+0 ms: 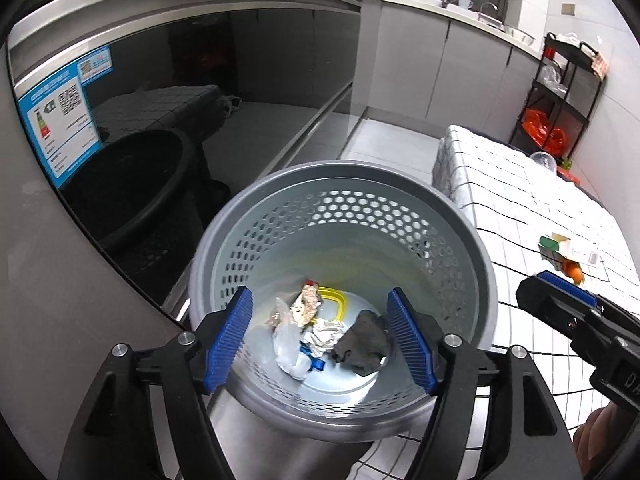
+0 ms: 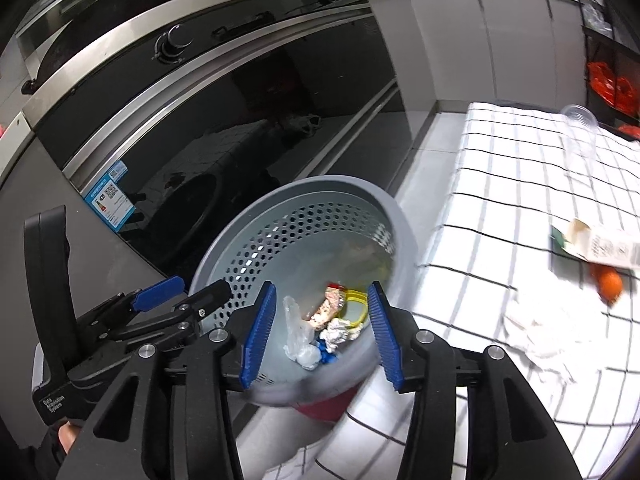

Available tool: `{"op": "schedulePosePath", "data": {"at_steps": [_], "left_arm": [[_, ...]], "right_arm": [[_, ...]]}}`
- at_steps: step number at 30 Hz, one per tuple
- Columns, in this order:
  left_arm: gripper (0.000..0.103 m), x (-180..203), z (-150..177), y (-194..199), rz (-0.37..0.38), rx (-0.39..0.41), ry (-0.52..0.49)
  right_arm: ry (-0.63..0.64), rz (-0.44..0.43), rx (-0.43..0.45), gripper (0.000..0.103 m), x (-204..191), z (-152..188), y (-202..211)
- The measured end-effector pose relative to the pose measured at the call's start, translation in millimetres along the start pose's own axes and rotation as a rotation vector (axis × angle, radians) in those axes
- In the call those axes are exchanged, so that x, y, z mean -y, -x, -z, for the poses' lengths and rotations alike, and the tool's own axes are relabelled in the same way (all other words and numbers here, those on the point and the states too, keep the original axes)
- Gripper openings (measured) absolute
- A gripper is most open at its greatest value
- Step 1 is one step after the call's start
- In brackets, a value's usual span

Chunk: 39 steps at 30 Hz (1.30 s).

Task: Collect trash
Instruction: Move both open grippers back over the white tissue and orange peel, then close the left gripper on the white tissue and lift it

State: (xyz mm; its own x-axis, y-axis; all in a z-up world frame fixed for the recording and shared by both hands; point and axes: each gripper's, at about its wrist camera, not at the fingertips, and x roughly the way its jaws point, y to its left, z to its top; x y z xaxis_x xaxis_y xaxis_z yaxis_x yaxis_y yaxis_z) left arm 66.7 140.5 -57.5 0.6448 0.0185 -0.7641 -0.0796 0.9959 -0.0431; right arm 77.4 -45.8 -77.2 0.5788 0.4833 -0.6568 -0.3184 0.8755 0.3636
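Note:
A grey perforated trash bin (image 1: 460, 216) stands on the floor beside the checked table; it also shows in the right wrist view (image 2: 304, 196). Inside lie a dark crumpled wad (image 1: 362, 342), crumpled foil (image 1: 326, 334), a clear plastic bag (image 2: 296, 330), a snack wrapper (image 1: 306, 302) and a yellow ring (image 1: 340, 300). My left gripper (image 1: 320, 340) is open and empty above the bin mouth. My right gripper (image 2: 320, 330) is open and empty, also over the bin. On the table lie a carton (image 2: 596, 246), an orange (image 2: 610, 282), a white tissue (image 2: 536, 336) and a clear plastic cup (image 2: 580, 130).
A dark glass oven front (image 2: 240, 120) with a blue label (image 1: 60, 128) stands left of the bin. The checked tablecloth (image 1: 512, 184) covers the table on the right. A black shelf rack (image 1: 560, 92) with red bags stands at the far right, by grey cabinets (image 1: 440, 60).

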Motion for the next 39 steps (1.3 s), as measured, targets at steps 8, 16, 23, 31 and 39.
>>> {"op": "schedulePosePath", "data": {"at_steps": [8, 16, 23, 31, 39], "left_arm": [[0.071, 31, 9, 5, 0.073, -0.009, -0.054], [0.072, 72, 19, 6, 0.136, -0.025, -0.128], [0.073, 108, 21, 2, 0.183, -0.036, -0.182], [0.075, 163, 19, -14, 0.249, -0.055, -0.25], [0.076, 217, 19, -41, 0.292, -0.096, -0.305]], "right_arm": [[-0.042, 0.13, 0.041, 0.05, 40, 24, 34], [-0.124, 0.274, 0.081, 0.052, 94, 45, 71], [-0.194, 0.328, 0.101, 0.052, 136, 57, 90], [-0.235, 0.379, 0.125, 0.052, 163, 61, 103], [-0.288, 0.407, 0.137, 0.053, 191, 62, 118]]}}
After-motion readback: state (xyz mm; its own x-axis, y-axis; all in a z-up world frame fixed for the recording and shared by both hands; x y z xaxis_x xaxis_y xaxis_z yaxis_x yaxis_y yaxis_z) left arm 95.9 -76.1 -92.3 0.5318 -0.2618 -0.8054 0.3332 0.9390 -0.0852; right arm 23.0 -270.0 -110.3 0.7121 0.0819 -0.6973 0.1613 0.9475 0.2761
